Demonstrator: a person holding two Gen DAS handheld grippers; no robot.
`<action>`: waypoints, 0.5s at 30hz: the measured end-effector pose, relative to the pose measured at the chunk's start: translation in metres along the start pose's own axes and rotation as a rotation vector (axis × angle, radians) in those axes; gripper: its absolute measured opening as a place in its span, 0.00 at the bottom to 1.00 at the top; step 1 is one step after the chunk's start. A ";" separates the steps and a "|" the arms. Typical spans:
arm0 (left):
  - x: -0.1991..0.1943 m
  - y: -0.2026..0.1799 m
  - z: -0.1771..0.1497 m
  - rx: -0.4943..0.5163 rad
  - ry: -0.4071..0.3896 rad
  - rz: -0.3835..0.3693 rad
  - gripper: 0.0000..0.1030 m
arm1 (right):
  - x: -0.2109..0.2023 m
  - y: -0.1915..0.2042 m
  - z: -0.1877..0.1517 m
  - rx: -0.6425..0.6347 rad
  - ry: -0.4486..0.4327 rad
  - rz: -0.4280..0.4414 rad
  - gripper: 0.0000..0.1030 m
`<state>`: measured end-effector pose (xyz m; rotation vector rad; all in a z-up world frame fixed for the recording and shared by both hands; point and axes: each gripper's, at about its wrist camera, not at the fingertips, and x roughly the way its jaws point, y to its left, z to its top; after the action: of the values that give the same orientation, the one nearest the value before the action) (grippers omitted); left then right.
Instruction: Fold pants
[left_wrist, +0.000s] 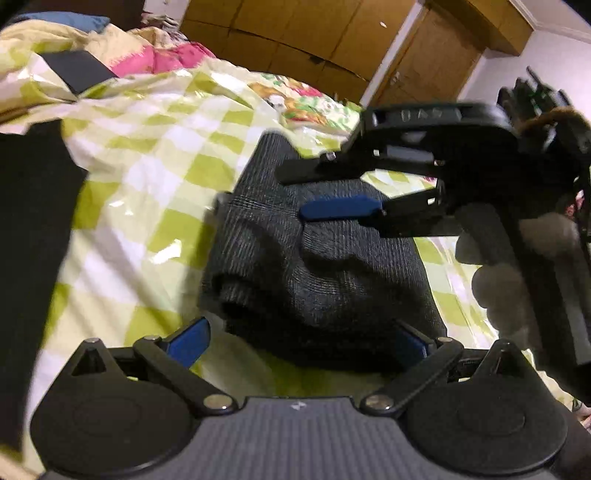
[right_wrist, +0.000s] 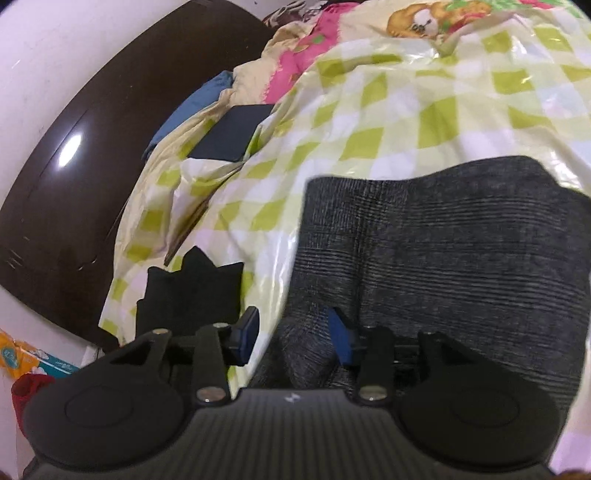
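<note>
Blue-padded fingers of the left gripper (left_wrist: 295, 341) frame the near edge of the folded dark grey pants (left_wrist: 317, 266), which lie in a thick bundle on a green-and-white checked bedcover (left_wrist: 147, 155); the jaws stand spread wide, one pad at each side of the bundle, and nothing is pinched between them. Across the bundle, the right gripper (left_wrist: 328, 192) reaches in over the far side, jaws parted, its blue pad just above the cloth (whether it touches is unclear); both tools likely sit low and close to square up or flatten the fold. Only the left wrist view shows the other gripper, the person's hand (left_wrist: 517, 266) on its handle and the wooden wardrobe (left_wrist: 295, 33) behind; only the right wrist view shows the dark headboard (right_wrist: 74, 192), a black garment (right_wrist: 188, 295) near the bed's edge, and a ridge of the pants rising between its own open jaws.
</note>
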<state>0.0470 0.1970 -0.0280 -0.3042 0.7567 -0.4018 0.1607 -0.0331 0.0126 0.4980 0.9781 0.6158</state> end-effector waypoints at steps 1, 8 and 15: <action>-0.009 0.001 -0.001 -0.002 -0.014 0.012 1.00 | -0.003 0.000 0.001 -0.002 -0.017 0.002 0.43; -0.021 -0.009 0.033 0.059 -0.140 0.007 1.00 | -0.015 -0.012 0.025 0.002 -0.109 0.007 0.43; 0.043 -0.004 0.069 0.076 -0.149 0.038 1.00 | 0.024 -0.032 0.052 -0.052 -0.055 -0.067 0.43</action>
<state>0.1234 0.1820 -0.0051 -0.2454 0.5996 -0.3663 0.2239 -0.0465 0.0022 0.4321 0.9213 0.5630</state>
